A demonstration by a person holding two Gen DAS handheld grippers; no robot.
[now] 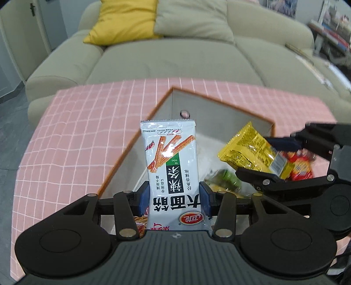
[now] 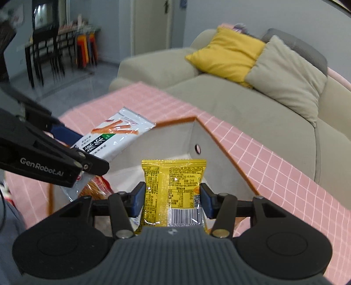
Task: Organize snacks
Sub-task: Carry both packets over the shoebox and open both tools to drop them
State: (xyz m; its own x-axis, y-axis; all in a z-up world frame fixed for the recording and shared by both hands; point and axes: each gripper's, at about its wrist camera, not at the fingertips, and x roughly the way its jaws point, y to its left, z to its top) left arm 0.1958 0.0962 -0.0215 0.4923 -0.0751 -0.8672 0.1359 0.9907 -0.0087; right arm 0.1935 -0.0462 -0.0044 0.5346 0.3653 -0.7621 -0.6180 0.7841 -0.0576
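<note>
A white snack packet with orange sticks printed on it stands between the blue pads of my left gripper, which is shut on it above the box. My right gripper is shut on a yellow snack packet, also over the box. The box is white inside with an orange rim and a small round hole in its wall. It rests on a pink checked tablecloth. In the left wrist view the right gripper holds the yellow packet at the right. In the right wrist view the left gripper carries the white packet at the left.
Inside the box lie a green packet and a red packet. An orange-printed packet shows under the left gripper. A beige sofa with a yellow cushion stands beyond the table. Dark chairs are far left.
</note>
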